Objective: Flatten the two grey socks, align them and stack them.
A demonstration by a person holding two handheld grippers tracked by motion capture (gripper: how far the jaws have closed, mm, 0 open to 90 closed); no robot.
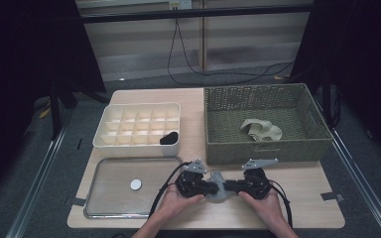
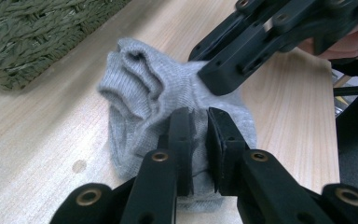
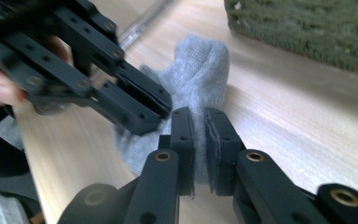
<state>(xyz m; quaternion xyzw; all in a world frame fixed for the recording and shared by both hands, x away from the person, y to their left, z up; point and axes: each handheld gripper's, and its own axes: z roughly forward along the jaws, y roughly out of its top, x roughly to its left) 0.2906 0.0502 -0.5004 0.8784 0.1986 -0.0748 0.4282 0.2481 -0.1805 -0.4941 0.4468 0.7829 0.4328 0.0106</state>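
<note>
The left claw (image 2: 199,140) is pinched tight on a fold of the grey sock (image 2: 144,93), and the right claw (image 3: 199,140) nips its opposite edge. The sock lies on the table (image 1: 302,183), between both hands, just before the woven basket (image 1: 263,148).

Your left gripper (image 2: 199,140) and right gripper (image 3: 199,140) covered the near edge of the grey sock (image 2: 140,102) — the pinched fabric sat hidden between the pads. From above, your forearms ran off the bottom edge, and the small white disc (image 1: 136,185) on the tray (image 1: 99,210) was too small to identify.
</note>
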